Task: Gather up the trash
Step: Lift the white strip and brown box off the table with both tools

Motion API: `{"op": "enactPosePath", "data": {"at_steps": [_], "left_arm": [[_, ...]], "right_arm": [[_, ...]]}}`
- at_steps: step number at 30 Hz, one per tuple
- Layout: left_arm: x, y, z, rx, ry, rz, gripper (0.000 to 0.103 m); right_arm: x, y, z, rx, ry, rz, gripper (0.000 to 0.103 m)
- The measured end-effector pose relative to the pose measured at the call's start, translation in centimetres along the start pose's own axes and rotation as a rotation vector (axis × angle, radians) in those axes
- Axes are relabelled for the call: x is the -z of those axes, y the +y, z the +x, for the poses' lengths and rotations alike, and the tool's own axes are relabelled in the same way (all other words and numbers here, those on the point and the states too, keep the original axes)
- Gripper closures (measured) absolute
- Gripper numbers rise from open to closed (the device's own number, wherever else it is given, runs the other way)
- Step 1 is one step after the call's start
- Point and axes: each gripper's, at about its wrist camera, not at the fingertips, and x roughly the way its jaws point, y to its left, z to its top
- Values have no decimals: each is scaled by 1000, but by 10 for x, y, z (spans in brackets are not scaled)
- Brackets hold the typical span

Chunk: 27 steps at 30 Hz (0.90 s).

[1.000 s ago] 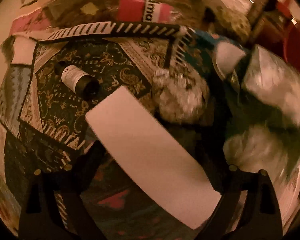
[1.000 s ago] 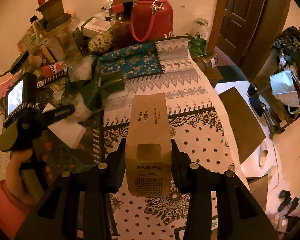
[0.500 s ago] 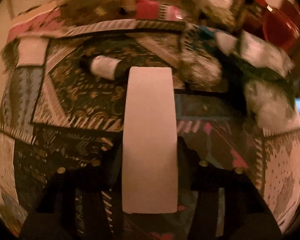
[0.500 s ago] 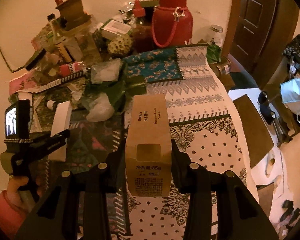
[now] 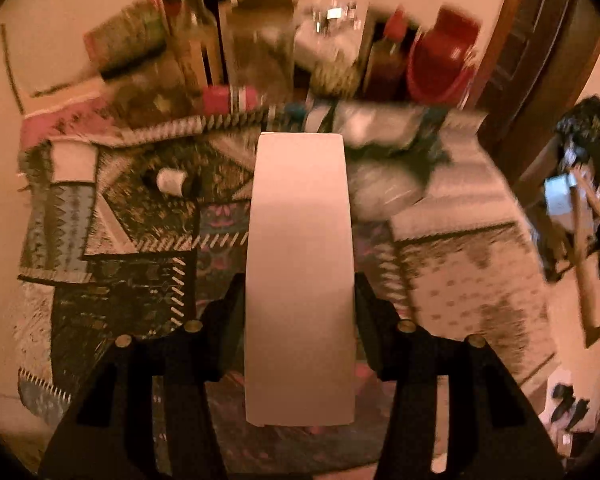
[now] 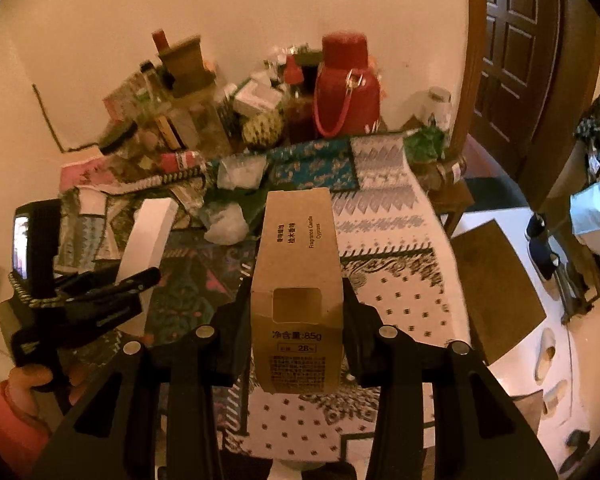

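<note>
My left gripper (image 5: 300,304) is shut on a long white box (image 5: 300,272) and holds it above the patterned tablecloth (image 5: 140,280). That box (image 6: 148,236) and the left gripper (image 6: 136,284) also show at the left of the right wrist view. My right gripper (image 6: 296,304) is shut on a brown cardboard candle box (image 6: 298,280) with a cut-out window, held above the cloth (image 6: 400,296). Crumpled clear plastic bags (image 6: 226,224) lie on the cloth beyond both boxes. A small dark bottle with a white label (image 5: 172,180) lies on the cloth at the left.
The back of the table is crowded with bottles and boxes (image 6: 188,112), a red flask (image 6: 346,88) and a red tube (image 6: 178,160). A dark door (image 6: 532,60) stands at the right. Shoes (image 6: 544,252) and a brown mat (image 6: 496,288) lie on the floor right of the table.
My left gripper closed on the white box and lifted it, pulling back and tilting up so the back clutter is in view. My right gripper also rose with the brown box.
</note>
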Motion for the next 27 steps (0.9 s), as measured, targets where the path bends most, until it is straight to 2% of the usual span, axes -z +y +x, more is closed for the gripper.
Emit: {"op": "enactPosePath", "data": {"at_steps": [8,15,19,23,27], "left_arm": [[12,-31,-102,18,-222,-89,52],[37,-51,-181,22,-364,-116,52],[52,-53,-217,23,-430,-106,52],[67,-52,-244,55,-474,-90,52],[85,-50,-263,83,-499,-61,52]], "right_arm": [[-1,-16,-67,-67,-134,-76,67],[0,-19,-119,-130,-237,-96,67],[5,-14,-146,-159,-290,-95,67],[19,-4,-171,-159,-341,-98,67],[35,8,-187,-157,-356,-86,67]]}}
